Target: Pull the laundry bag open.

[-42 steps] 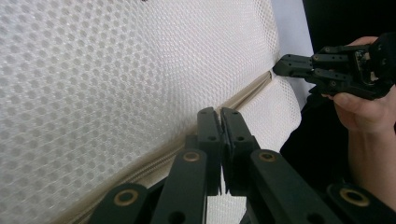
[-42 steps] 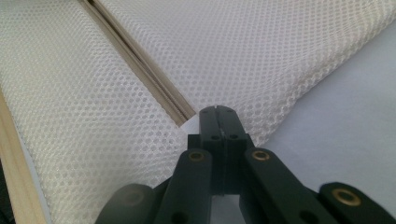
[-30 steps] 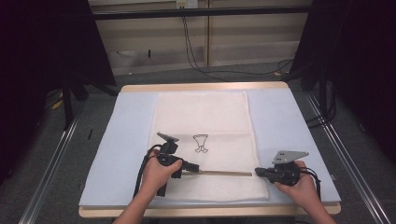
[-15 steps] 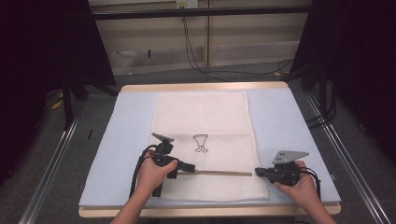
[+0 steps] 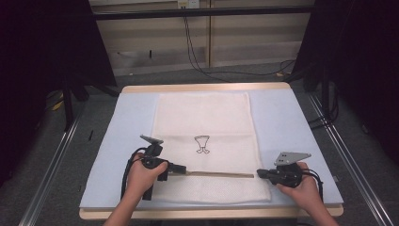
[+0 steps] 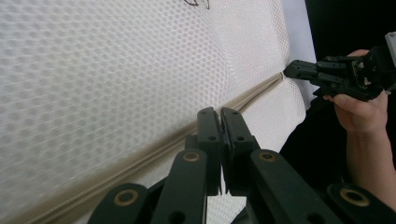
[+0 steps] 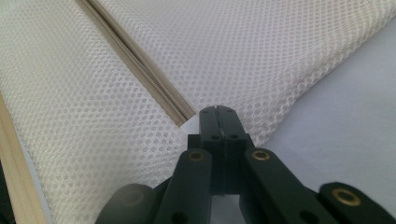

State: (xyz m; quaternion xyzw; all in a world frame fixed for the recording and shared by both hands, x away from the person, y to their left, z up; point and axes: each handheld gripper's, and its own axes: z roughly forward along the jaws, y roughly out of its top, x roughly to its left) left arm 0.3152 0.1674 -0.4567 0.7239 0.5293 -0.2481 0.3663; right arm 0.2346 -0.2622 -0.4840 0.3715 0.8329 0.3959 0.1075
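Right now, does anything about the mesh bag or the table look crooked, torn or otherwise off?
Nothing stands out. The mesh bag lies flat and square on the blue mat, its beige zipper strip running straight between the left gripper and the right gripper. I see no tears or spills.

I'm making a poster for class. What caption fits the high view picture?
Two black tongs, left and right, pinch the beige band of a white mesh laundry bag on a pale blue mat.

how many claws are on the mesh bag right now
2. The left claw sits shut at the left end of the beige zipper strip on the mesh bag; the right claw sits shut at the strip's right end, by the bag's edge.
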